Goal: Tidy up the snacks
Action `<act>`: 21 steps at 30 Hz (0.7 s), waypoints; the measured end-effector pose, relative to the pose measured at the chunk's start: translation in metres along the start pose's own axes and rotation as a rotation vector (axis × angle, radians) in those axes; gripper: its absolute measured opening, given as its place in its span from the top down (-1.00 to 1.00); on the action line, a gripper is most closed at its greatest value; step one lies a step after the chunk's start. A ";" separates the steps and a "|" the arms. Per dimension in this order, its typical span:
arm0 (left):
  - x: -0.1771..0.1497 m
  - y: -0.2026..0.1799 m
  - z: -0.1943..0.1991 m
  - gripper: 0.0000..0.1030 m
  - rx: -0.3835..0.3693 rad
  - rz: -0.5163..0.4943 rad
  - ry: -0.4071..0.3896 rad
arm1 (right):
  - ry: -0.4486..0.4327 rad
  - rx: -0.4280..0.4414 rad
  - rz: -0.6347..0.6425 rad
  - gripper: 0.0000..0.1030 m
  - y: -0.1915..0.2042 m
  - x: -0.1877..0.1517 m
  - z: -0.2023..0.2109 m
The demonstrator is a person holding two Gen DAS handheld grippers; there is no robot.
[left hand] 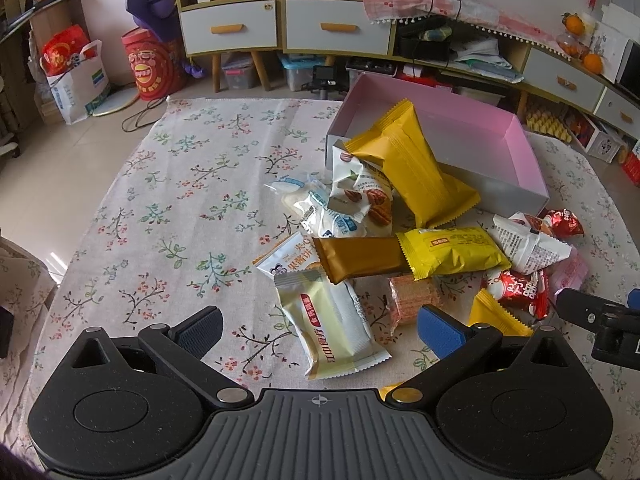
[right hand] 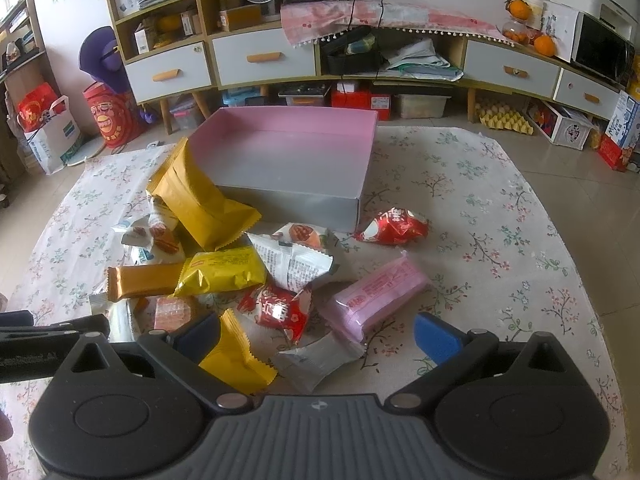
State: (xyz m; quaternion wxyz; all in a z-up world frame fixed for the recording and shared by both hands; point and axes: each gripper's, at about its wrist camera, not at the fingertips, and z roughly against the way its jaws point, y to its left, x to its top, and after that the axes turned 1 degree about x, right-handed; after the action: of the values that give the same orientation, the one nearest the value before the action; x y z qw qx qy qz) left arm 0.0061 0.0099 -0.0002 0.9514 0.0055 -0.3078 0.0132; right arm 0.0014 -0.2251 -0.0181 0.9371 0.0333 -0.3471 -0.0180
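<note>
A pile of wrapped snacks lies on a floral cloth in front of an open pink-lined box (left hand: 516, 152) (right hand: 288, 128), which holds nothing. A big orange packet (left hand: 408, 164) (right hand: 196, 196) leans on the box's near corner. My left gripper (left hand: 320, 330) is open, its fingers either side of a pale yellow-white packet (left hand: 332, 320). My right gripper (right hand: 318, 334) is open above a pink packet (right hand: 376, 296), a silver packet (right hand: 316, 360) and a red packet (right hand: 280, 308). A brown bar (left hand: 360, 258) (right hand: 140, 280) and a yellow packet (left hand: 452, 254) (right hand: 224, 270) lie mid-pile.
The floral cloth (left hand: 180, 208) (right hand: 500, 220) covers a low surface; tiled floor surrounds it. Cabinets with drawers (right hand: 264, 60) stand behind, with storage bins beneath. Red bags and a paper bag (left hand: 76, 80) sit at the far left. The right gripper shows in the left wrist view (left hand: 600, 316).
</note>
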 end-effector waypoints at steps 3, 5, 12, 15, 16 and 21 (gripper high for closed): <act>0.000 0.000 0.000 -1.00 0.005 0.000 0.002 | -0.001 -0.002 -0.002 -0.74 0.000 0.000 0.000; 0.000 0.000 0.000 -1.00 0.005 -0.001 0.001 | -0.001 -0.007 -0.003 -0.74 -0.001 0.000 0.000; -0.001 0.001 0.000 -1.00 0.017 -0.001 -0.006 | 0.000 -0.014 -0.010 -0.74 -0.003 0.001 -0.001; -0.002 0.001 -0.001 -1.00 0.017 -0.003 -0.005 | -0.001 -0.016 -0.008 -0.74 -0.004 0.001 0.000; -0.002 0.001 -0.001 -1.00 0.017 -0.003 -0.005 | -0.002 -0.017 -0.007 -0.74 -0.003 0.001 0.000; 0.000 0.004 0.002 -1.00 0.028 0.002 -0.028 | -0.022 -0.007 0.001 -0.74 -0.003 0.002 0.003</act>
State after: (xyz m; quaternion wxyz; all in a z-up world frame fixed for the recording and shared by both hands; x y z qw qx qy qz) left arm 0.0049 0.0140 0.0015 0.9468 0.0186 -0.3207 0.0186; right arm 0.0009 -0.2287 -0.0143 0.9333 0.0295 -0.3573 -0.0192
